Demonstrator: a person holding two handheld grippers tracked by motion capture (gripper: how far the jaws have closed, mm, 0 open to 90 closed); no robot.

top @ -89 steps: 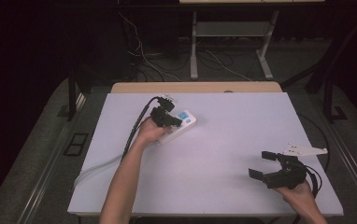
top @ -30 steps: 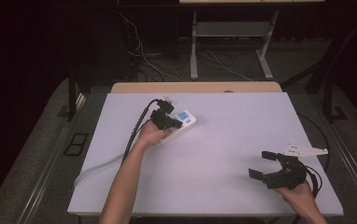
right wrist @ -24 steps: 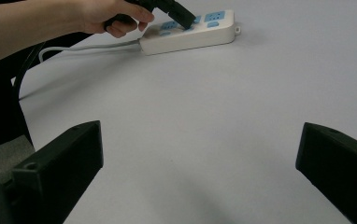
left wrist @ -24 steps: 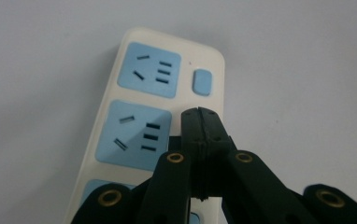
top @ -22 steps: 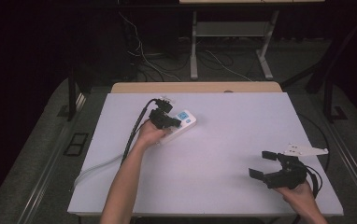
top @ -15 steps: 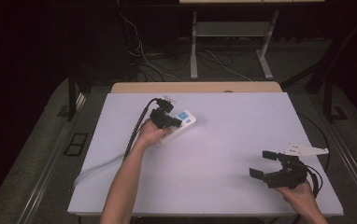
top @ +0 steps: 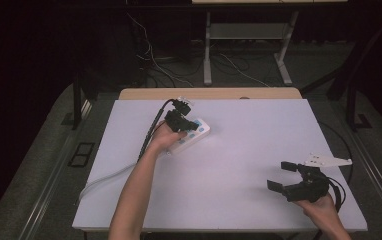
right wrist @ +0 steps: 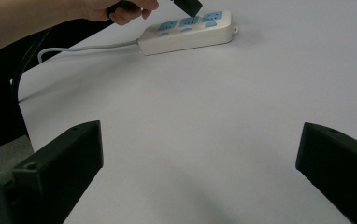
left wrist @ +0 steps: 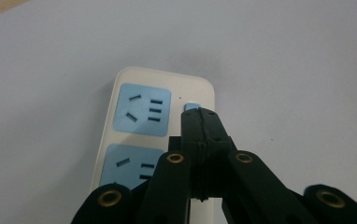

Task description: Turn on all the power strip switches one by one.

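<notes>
A white power strip (top: 200,133) with blue sockets lies on the white table (top: 259,145), back left of centre. My left gripper (top: 191,124) hovers over it with its jaws pressed together. In the left gripper view the shut tips (left wrist: 198,112) sit right at a small blue button (left wrist: 192,105) beside the end socket of the strip (left wrist: 139,109); whether they press it I cannot tell. My right gripper (top: 282,175) rests near the front right corner, jaws wide apart with nothing between them (right wrist: 200,140). The strip (right wrist: 190,30) lies far ahead of it.
The strip's white cable (top: 104,177) runs off toward the table's front left edge. The left gripper's black cable (top: 151,130) trails beside the forearm. A wooden board (top: 209,93) borders the far edge. Cables and table legs (top: 208,50) stand on the dark floor behind.
</notes>
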